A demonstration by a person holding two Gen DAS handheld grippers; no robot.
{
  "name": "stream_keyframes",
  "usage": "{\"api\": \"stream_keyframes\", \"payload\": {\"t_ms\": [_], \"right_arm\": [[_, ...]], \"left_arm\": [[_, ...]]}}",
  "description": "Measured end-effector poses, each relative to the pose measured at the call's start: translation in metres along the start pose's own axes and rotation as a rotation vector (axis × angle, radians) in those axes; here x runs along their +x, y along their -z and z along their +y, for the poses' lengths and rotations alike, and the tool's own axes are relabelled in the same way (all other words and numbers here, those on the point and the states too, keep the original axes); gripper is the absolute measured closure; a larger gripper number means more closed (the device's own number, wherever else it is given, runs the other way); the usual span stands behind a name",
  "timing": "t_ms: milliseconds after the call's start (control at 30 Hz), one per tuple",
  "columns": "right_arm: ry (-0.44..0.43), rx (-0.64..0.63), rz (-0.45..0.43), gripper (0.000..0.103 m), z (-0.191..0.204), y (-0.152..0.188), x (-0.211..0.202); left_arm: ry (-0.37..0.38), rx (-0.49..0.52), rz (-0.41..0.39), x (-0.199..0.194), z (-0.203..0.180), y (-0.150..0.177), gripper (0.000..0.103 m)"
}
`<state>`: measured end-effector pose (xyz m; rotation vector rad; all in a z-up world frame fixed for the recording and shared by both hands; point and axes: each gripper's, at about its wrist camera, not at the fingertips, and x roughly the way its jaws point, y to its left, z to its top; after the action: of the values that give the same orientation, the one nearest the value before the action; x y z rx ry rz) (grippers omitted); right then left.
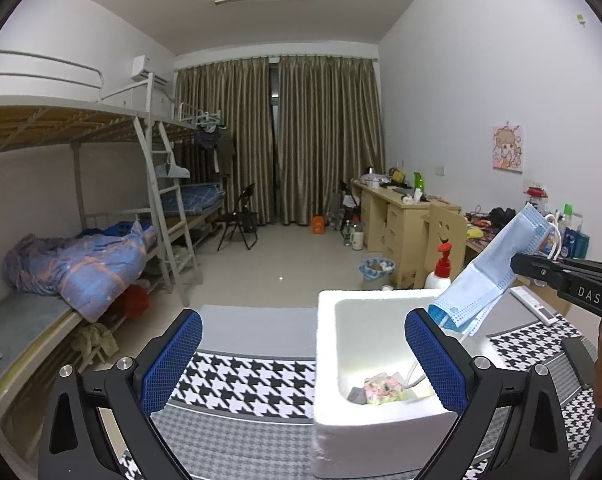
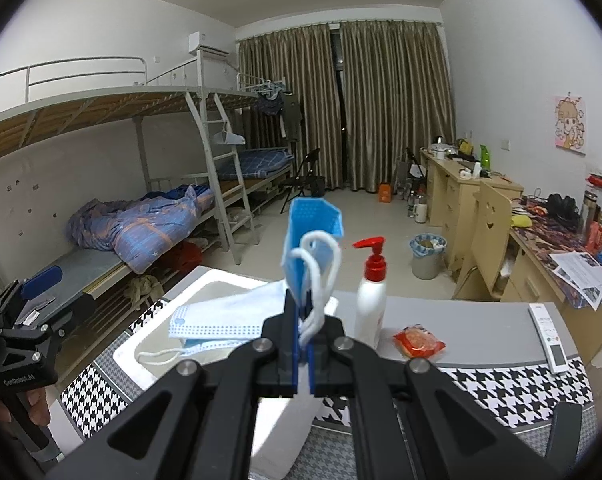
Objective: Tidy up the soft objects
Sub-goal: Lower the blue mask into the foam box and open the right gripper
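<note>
Pinching the blue face mask by its pleated end and ear loop, your right gripper is clenched tight on it, so the rest of the mask drapes free and hangs over the white foam box. That high hold looks deliberate: with the mask dangling above the box's open top, letting go should drop it straight inside. In the left wrist view the mask's lower corner sits just above the box's far rim, with one loop trailing down into the cavity.

Your left gripper is released, its blue pads spread wide with nothing between them, one pad over the checked cloth beside the box and the other over the box's opening. It seems parked there to steady or guard the box.

Inside the box, a small pink-patterned bundle lies at the bottom. Beyond the box stands a red-pump bottle; a red snack packet lies further from the box, just past the bottle.
</note>
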<state>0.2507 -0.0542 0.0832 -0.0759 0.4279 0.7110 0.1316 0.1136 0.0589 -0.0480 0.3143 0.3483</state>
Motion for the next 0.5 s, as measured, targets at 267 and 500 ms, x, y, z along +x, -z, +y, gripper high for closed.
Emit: {"api": "stream_keyframes", "payload": {"t_ms": [267,500], "right_arm": [[-0.020,-0.030,0.023,0.098,0.012,0.001,0.011],[-0.029,-0.052,0.046,0.098,0.024,0.002,0.020]], "left_arm": [[-0.023,-0.018,0.001,-0.002,0.012,0.002,0.001],[-0.025,-0.027,0.004,-0.002,0.017,0.004,0.001]]}}
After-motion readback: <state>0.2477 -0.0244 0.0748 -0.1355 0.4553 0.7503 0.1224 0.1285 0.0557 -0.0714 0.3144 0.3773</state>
